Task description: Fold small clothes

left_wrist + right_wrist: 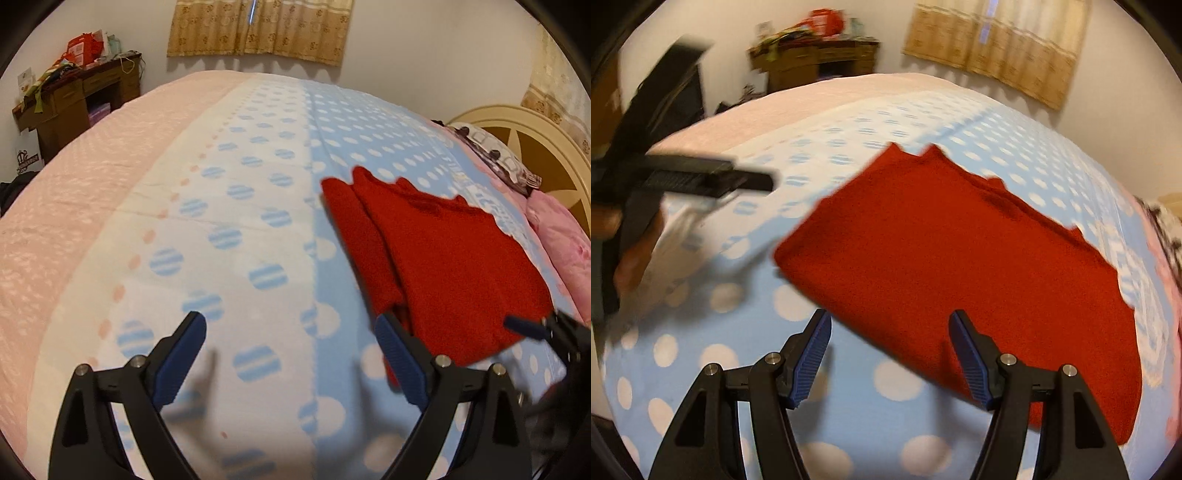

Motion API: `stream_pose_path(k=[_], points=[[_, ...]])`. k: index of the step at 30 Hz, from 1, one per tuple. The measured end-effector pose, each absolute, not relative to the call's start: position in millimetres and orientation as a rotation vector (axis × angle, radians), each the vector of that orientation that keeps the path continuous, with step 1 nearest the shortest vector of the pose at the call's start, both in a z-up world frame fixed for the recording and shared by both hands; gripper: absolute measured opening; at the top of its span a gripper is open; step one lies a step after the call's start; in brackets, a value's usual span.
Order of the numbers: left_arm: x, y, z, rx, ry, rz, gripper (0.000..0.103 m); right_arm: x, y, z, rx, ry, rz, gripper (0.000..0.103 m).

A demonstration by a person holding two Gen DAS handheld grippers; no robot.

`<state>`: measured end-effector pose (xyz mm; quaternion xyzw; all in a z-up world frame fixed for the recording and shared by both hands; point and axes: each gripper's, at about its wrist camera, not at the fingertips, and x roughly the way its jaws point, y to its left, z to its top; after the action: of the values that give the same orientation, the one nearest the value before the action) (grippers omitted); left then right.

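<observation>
We are looking down along our left gripper [290, 334], its blue-padded jaws standing wide apart with nothing between them, only the bedspread [236, 206] of pale blue and white dots showing below. A folded red garment [443, 258] is lying flat on the bed, just beside our right-hand finger [397, 354], which is overlapping its near edge. The tip of our right gripper [532, 328] is showing at the right edge, over the garment's near corner. Pillows [509, 162] are resting against a cream headboard [539, 136]; a cluttered wooden desk [77, 99] is standing in the far left corner, below a tan curtain [258, 29].
</observation>
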<state>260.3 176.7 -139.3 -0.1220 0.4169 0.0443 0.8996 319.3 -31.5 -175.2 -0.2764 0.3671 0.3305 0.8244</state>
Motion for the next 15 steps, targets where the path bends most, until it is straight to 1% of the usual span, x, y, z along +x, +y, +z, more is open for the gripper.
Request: stream_pose_path(k=[4,15], points=[[276,185,-138,-0.281,0.871,0.058,0.095,305,-4,-184,-0.686,0.732,0.736,0.067],[329,177,-145,-0.45,0.87,-0.123,0.095,297,26,-202,-0.78,0.669,0.688,0.067]])
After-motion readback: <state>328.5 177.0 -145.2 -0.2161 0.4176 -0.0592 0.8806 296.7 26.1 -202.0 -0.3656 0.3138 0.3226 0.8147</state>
